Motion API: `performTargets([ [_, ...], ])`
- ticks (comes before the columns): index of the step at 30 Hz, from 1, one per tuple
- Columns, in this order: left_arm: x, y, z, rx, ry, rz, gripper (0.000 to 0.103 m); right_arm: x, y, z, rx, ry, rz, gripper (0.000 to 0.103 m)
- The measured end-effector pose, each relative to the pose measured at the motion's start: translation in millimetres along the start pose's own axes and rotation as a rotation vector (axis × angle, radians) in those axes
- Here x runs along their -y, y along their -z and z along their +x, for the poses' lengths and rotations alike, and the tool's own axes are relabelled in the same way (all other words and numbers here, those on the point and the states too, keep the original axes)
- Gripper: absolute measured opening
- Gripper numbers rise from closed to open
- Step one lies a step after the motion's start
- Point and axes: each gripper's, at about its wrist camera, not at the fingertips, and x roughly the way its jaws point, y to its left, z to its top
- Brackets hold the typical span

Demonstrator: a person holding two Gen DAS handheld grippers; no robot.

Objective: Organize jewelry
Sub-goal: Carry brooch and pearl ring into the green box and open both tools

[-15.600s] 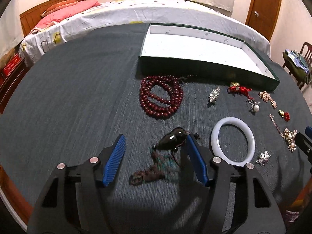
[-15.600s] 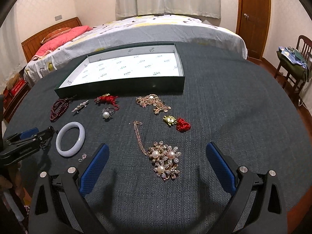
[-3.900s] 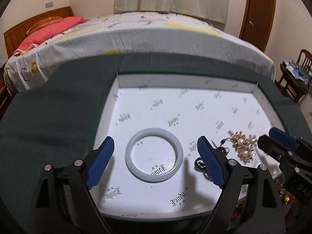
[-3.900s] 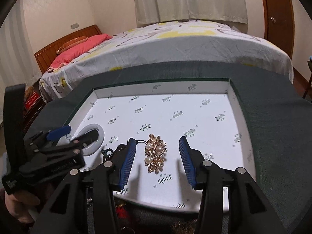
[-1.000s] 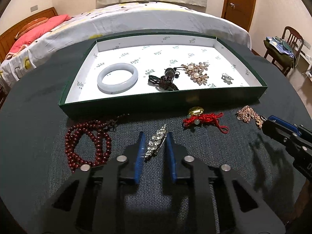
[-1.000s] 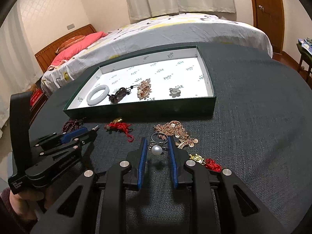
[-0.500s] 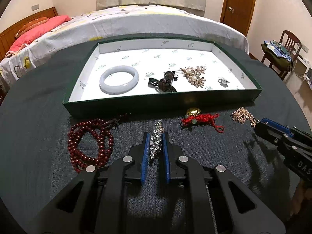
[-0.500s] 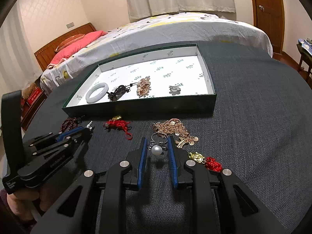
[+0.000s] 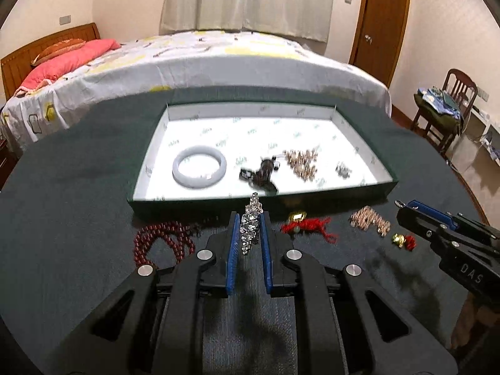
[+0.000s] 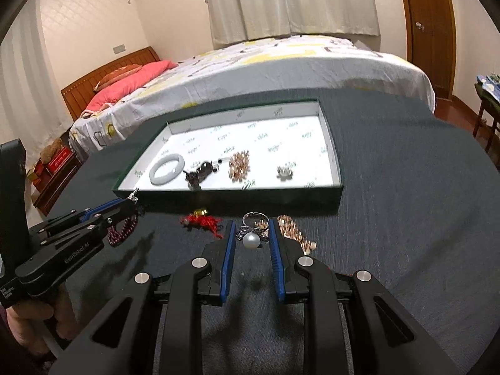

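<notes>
Brooch: a long sparkling brooch [image 9: 251, 223] sits pinched between the blue pads of the left tongs [image 9: 249, 243], centre of the left view, lifted clear of the worktop [image 9: 62, 234].
Pearl ring: a ring with a pearl [image 10: 252, 240] is clamped in the right tongs [image 10: 252, 247], centre of the right view, its shadow lying on the cloth below.
Tongs: both narrow, each closed on its piece.
Tray: the green tray [image 9: 359, 191] with a white printed floor lies in the middle of both views, beyond the tongs.
Tray contents: a white bangle [image 9: 199, 170] at the left, then a dark pendant with cord [image 9: 261, 173], a gold and pearl cluster [image 9: 301, 161], and a small silver piece [image 9: 342, 168] at the right.
Done: four pieces look stowed.
Left on the worktop: dark red beads [image 9: 162, 242], a red knotted charm [image 9: 309, 226], a rose-gold chain [image 9: 370, 218] and a small gold and red charm [image 9: 404, 240], all in front of the tray's near wall.
Progress: roughly halfway, by my count; the two held pieces probably go into the tray next.
</notes>
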Motion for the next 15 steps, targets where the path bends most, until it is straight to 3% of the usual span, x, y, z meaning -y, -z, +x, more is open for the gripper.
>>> performTargets([
  [15, 2.3, -54.0, 4.3, 0.11, 0.004, 0.014, 0.013, -10.0, -61.0, 7.2, 0.11, 0.018, -0.063, 0.022],
])
